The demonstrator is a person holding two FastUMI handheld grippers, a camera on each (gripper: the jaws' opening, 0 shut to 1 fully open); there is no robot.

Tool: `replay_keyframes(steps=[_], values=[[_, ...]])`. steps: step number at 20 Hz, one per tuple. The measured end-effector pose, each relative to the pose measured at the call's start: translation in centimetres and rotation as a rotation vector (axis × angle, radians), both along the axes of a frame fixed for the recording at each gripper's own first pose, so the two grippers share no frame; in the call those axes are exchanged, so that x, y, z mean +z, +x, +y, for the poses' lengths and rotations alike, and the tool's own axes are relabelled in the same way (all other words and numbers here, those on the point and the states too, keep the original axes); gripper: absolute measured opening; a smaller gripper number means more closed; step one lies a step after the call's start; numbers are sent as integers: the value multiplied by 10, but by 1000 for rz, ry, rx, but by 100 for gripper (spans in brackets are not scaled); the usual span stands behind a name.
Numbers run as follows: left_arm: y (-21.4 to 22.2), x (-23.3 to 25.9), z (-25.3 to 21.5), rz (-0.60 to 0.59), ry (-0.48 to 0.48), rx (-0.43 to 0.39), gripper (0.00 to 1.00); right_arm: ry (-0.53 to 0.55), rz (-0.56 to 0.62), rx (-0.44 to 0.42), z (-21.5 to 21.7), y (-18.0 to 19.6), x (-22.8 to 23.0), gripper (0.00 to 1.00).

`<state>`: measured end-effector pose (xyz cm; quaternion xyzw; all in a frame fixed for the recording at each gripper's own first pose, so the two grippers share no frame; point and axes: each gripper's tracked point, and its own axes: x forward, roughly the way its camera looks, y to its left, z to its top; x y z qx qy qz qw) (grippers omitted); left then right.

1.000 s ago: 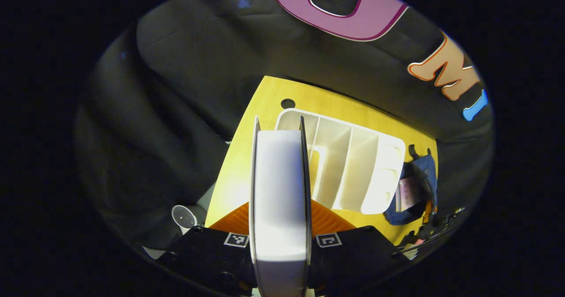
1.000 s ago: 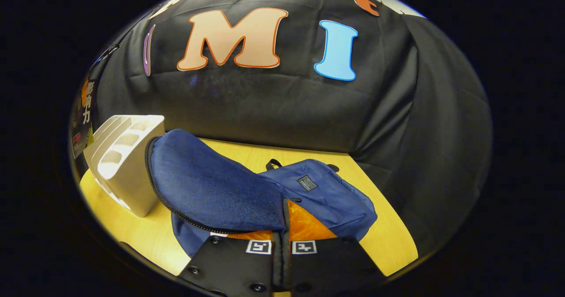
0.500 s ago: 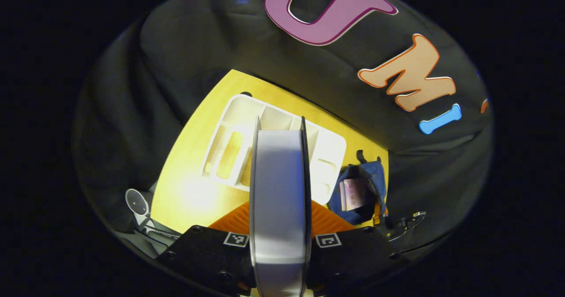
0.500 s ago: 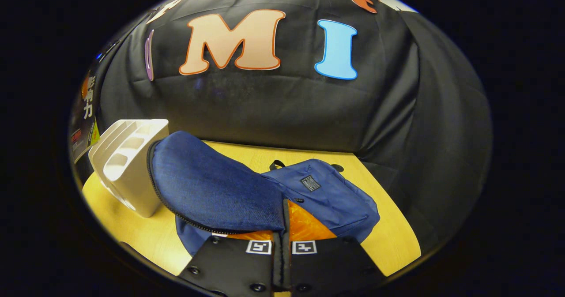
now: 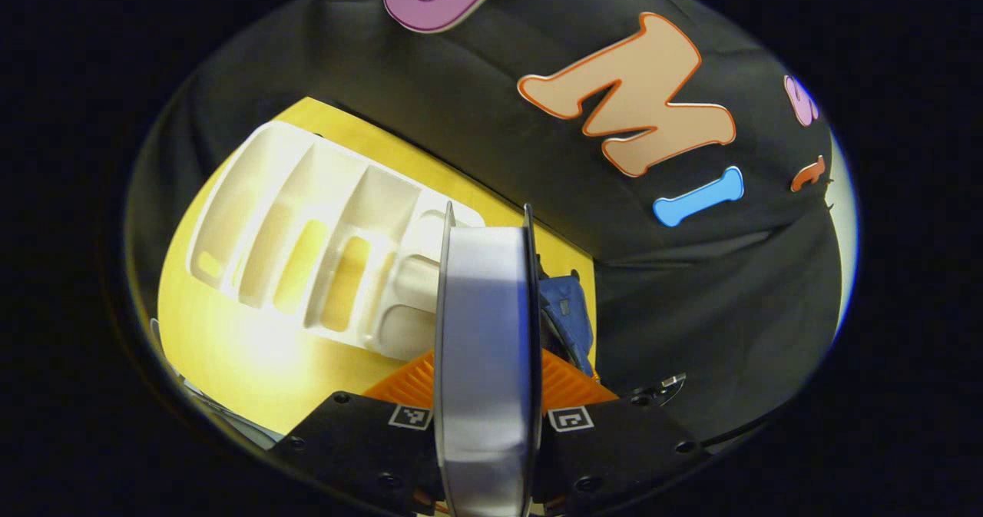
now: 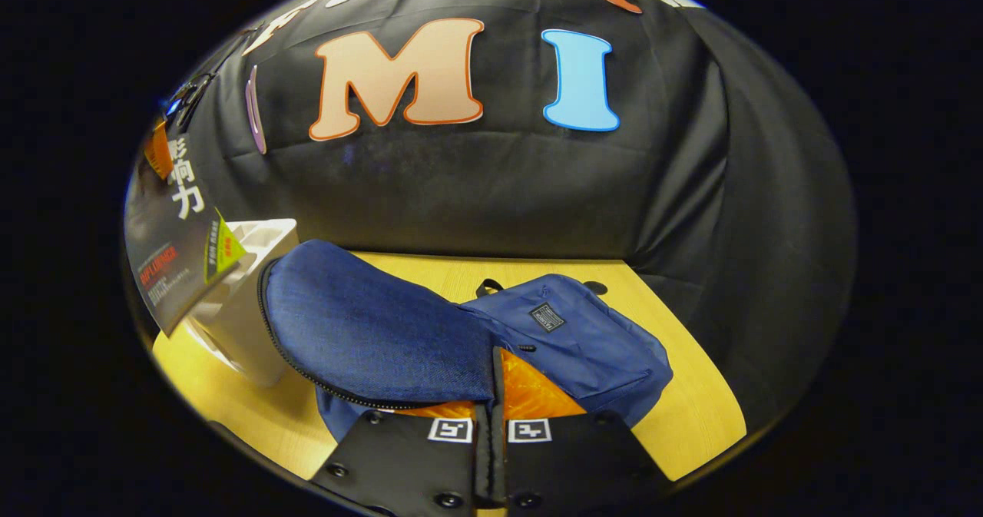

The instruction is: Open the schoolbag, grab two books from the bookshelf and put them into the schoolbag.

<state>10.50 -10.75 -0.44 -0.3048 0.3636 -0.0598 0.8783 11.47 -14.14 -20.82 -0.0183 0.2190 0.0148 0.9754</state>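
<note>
My left gripper (image 5: 485,367) is shut on a book (image 5: 484,333), which I see edge-on, its white page block between two thin covers. Beyond it the white bookshelf (image 5: 307,233) stands with its slots bare, and a bit of the blue schoolbag (image 5: 570,317) peeks out to the right. My right gripper (image 6: 495,382) is shut on the schoolbag's flap (image 6: 369,329) and holds it lifted off the schoolbag (image 6: 591,344). In the right gripper view the book's dark cover (image 6: 173,248) hangs at the left in front of the bookshelf (image 6: 253,333).
Everything sits on a yellow wooden table (image 6: 691,425) with a round cable hole (image 6: 595,288) near its back edge. The black cloth wall closes in directly behind the table and on the right.
The left gripper has swung right with the book, towards the bag; the bookshelf has slid left in its view. The book's cover has come into the right gripper view. The flap stays lifted.
</note>
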Motion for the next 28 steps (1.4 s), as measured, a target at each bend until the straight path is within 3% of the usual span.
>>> replay_keyframes(steps=[10, 13, 19, 22, 28], values=[[56, -76, -96, -24, -76, -1, 41, 79, -21, 1, -5, 3, 9, 3], [71, -98, -121, -25, -58, -19, 40, 134, -25, -9, -10, 4, 12, 3], [102, -130, -156, -66, -88, -18, 40, 144, -42, 8, -7, 7, 13, 3], [106, -141, -175, -75, -170, -21, 40, 150, -50, 17, -6, 7, 15, 3], [119, -150, -178, -170, -209, -7, 40, 166, -72, 25, -5, 3, 17, 3]])
